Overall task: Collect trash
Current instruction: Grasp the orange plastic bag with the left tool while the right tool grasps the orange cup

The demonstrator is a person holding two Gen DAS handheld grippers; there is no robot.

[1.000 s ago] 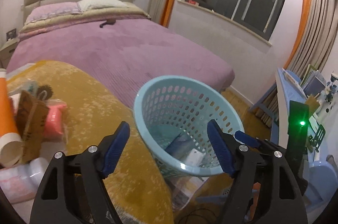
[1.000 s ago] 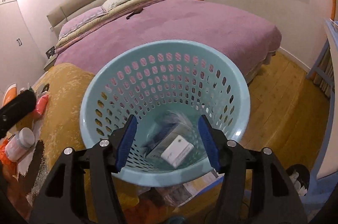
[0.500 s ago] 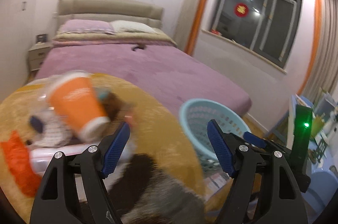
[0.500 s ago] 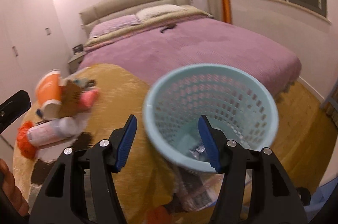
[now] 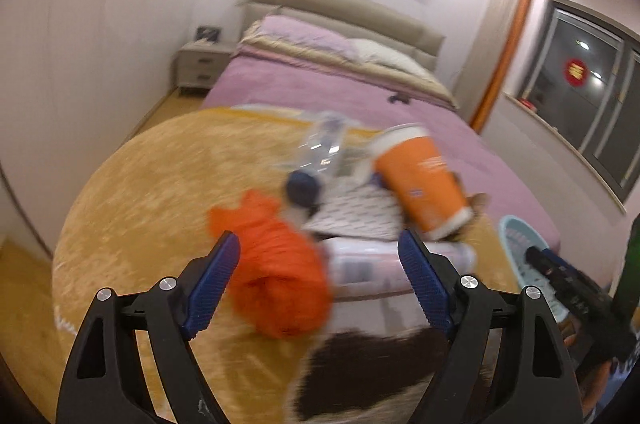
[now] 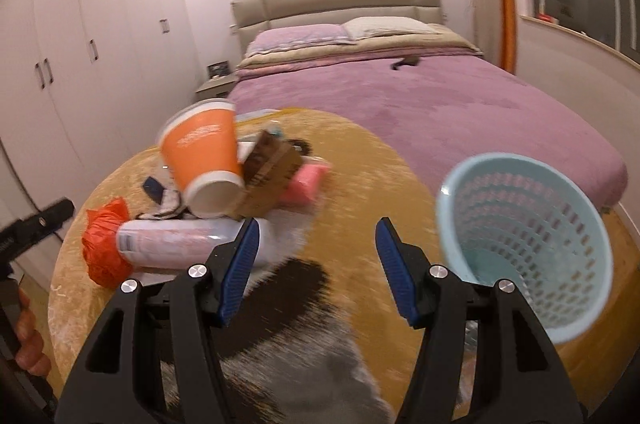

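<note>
**Trash heap on round table, both grippers empty**

Left gripper (image 5: pixel 318 280): jaws spread wide, holding nothing, aimed at a crumpled orange bag (image 5: pixel 276 264). Right gripper (image 6: pixel 316 268): jaws apart, empty, over the table's near edge. Trash is heaped together toward the table's (image 6: pixel 380 160) far-left part: orange paper cup (image 6: pixel 206 156) tipped on its side, white bottle (image 6: pixel 172 238) lying flat beside the bag, brown cardboard (image 6: pixel 268 176), pink packet (image 6: pixel 306 182). Blue perforated basket (image 6: pixel 524 228) stands beyond the table's right edge, before a purple bed (image 6: pixel 460 104).
</note>
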